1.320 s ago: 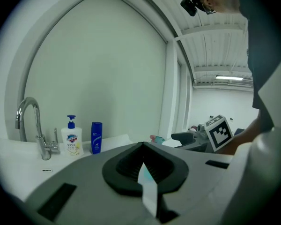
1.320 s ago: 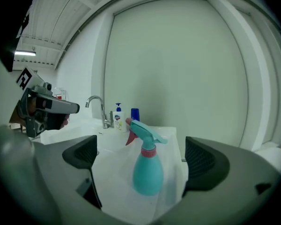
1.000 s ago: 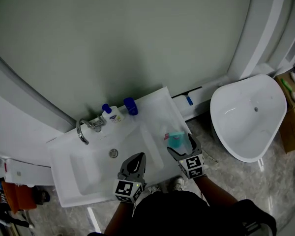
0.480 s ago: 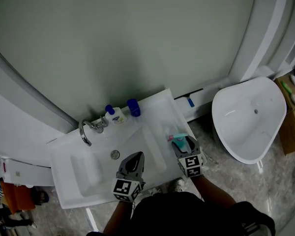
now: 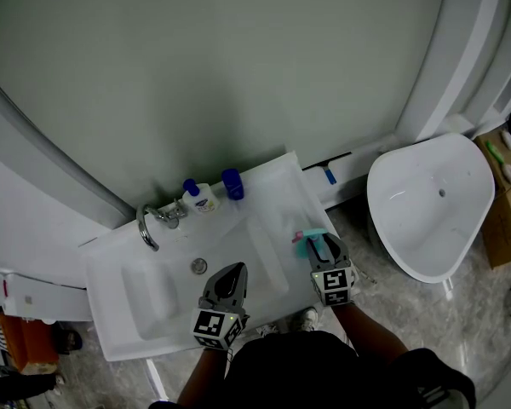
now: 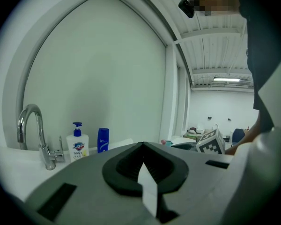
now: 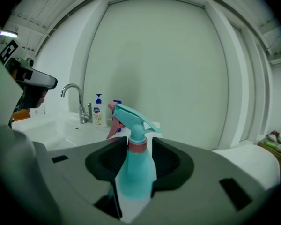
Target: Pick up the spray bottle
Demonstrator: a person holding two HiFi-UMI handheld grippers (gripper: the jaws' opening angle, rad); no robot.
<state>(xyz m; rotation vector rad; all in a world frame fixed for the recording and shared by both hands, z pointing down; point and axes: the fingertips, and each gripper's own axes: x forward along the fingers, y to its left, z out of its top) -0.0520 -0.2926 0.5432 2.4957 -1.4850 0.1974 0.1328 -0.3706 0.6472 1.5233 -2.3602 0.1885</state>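
Note:
The teal spray bottle (image 5: 307, 238) with a pink trigger stands upright on the right end of the white washbasin counter (image 5: 277, 181). My right gripper (image 5: 318, 249) is around it. In the right gripper view the bottle (image 7: 133, 170) fills the gap between the jaws, which are closing, and both pads touch its body just below the pink collar. My left gripper (image 5: 231, 273) hovers over the front rim of the basin, shut and empty. In the left gripper view the left gripper (image 6: 143, 146) points toward the back wall.
A chrome faucet (image 5: 146, 227) stands at the back of the basin, with a white soap pump bottle (image 5: 198, 198) and a blue bottle (image 5: 231, 183) beside it. A white tub-like fixture (image 5: 430, 198) sits to the right, and a cardboard box (image 5: 504, 207) beyond it.
The right gripper's jaws have narrowed from wide open to touching the spray bottle. The left gripper has drifted slightly along the basin's front.

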